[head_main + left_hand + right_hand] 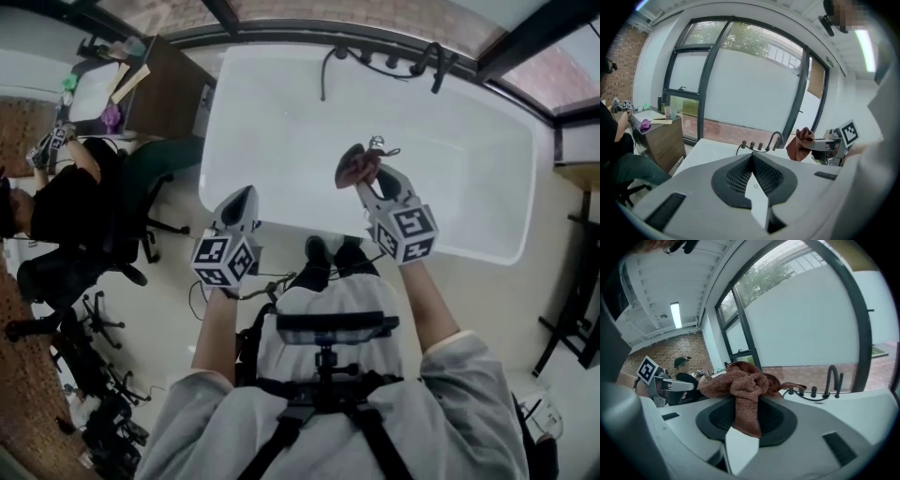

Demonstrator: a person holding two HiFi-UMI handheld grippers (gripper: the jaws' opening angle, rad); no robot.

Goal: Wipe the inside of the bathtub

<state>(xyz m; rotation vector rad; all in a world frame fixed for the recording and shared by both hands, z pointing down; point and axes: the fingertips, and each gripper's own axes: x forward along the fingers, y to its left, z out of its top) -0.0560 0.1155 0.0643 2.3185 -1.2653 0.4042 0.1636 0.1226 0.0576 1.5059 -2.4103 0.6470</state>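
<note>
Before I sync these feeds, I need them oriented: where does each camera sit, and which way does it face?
Head view: on the person's head, looking steeply down into the tub; shows both arms, the left gripper and the right gripper holding the cloth.
Left gripper view: on the left gripper, facing across the tub toward the window; its own shut jaws show.
Right gripper view: on the right gripper, facing the same window; its jaws clamp the cloth.
Shared: both gripper views show the faucet and the other gripper.

floor [173, 295] | on it: white bathtub [281, 131] | wooden desk [169, 89] | office chair [150, 178]
</note>
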